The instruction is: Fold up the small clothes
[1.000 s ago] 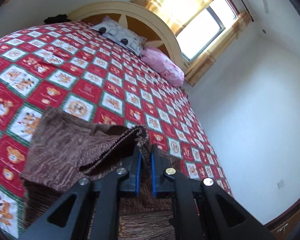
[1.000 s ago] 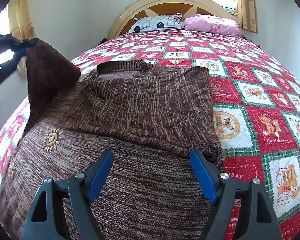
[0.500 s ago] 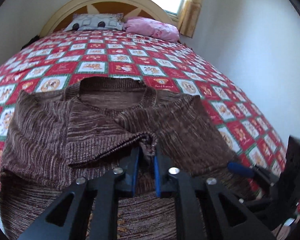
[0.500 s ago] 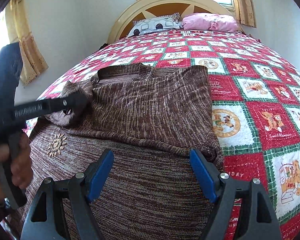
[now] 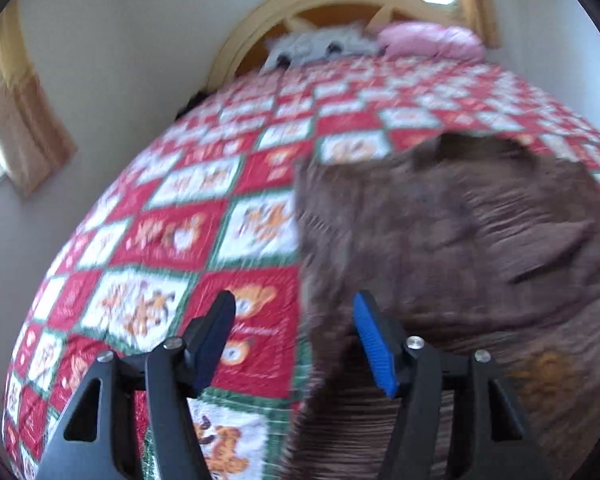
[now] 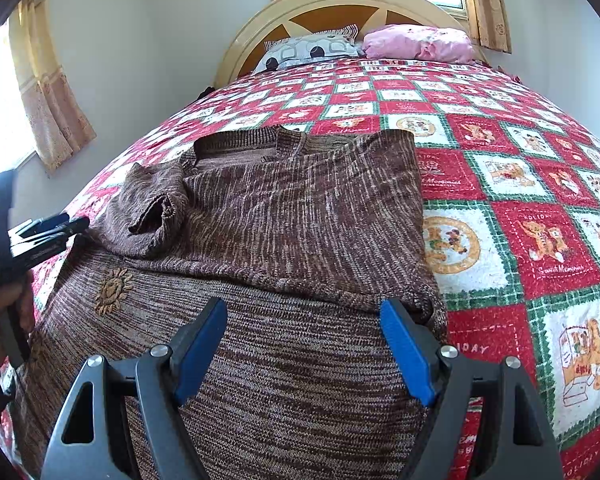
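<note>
My left tongs (image 5: pixel 294 338) are wide apart and hold nothing. They hang over the left edge of the brown sweater (image 6: pixel 300 220), where it meets the quilt (image 6: pixel 520 208). The picture from these tongs is blurry. My right tongs (image 6: pixel 304 344) are wide apart too, and they hold nothing. They hang over the bottom part of the sweater. The sweater lies flat on the bed, on the red, white and green quilt with little bears on it. The neck of the sweater points to the headboard (image 6: pixel 340 0). Both sleeves are folded in over the chest. The left sleeve (image 6: pixel 152 208) lies bunched up, with its cuff open toward me. There is a small sun picture (image 6: pixel 114 290) sewn on the lower left of the sweater. In the right view I can see my left hand (image 6: pixel 4 312) and the black handle it holds, just beside the left edge of the sweater. At the far end of the bed lie a gray pillow (image 6: pixel 312 48) and a pink pillow (image 6: pixel 420 42). Yellow curtains (image 6: pixel 52 100) hang by the window on the left.
</note>
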Demonstrator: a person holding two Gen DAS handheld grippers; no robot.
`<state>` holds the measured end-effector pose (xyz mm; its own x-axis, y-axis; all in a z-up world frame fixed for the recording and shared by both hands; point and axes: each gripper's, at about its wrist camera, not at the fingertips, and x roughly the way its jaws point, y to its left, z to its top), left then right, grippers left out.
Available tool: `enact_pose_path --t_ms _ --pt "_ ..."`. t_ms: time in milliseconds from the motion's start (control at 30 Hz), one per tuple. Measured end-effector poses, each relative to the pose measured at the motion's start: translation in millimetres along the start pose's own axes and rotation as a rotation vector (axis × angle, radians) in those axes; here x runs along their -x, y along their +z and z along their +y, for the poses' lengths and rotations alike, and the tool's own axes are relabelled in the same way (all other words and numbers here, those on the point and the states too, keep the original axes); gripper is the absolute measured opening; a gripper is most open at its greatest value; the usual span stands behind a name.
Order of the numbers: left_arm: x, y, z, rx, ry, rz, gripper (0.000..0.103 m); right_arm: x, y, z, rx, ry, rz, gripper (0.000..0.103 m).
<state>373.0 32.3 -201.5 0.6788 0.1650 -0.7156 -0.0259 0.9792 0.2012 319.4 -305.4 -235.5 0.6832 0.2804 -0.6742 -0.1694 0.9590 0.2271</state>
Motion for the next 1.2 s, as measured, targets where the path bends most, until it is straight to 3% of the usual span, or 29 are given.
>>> enact_pose_path --t_ms 67,300,400,500,733,900,967,1000,1033,1133,1200 --pt "-11 -4 9 0.050 -0.038 0.037 0.066 -1 0 2 0.005 -0.008 0.003 0.079" --pt "-11 -13 15 0.088 -0.047 0.028 0.078 3 6 16 0.062 -0.081 0.020 0.079" --pt "-16 -16 30 0.160 -0.106 0.052 0.086 25 22 41 0.113 -0.140 -0.054 0.079" --pt "-21 -15 35 0.195 -0.143 0.063 0.088 35 40 76 0.191 -0.105 -0.088 0.079" --pt "-20 -18 33 0.202 -0.151 0.059 0.088 -29 50 175 0.551 -0.204 0.014 0.079" --pt "-22 -18 34 0.209 -0.158 0.059 0.089 -73 49 190 0.652 -0.325 0.074 0.061" --pt "-23 -18 35 0.212 -0.162 0.058 0.090 -83 50 186 0.641 -0.325 0.115 0.053" --pt "-23 -18 35 0.213 -0.163 0.058 0.090 -85 53 182 0.622 -0.324 0.124 0.039" --pt "-23 -18 36 0.215 -0.166 0.058 0.090 -84 57 177 0.587 -0.310 0.128 0.032" --pt "-24 -18 38 0.217 -0.168 0.058 0.090 -75 76 148 0.420 -0.293 0.101 0.032" --pt "-23 -18 37 0.217 -0.168 0.058 0.090 -63 92 109 0.220 -0.283 0.068 0.032"
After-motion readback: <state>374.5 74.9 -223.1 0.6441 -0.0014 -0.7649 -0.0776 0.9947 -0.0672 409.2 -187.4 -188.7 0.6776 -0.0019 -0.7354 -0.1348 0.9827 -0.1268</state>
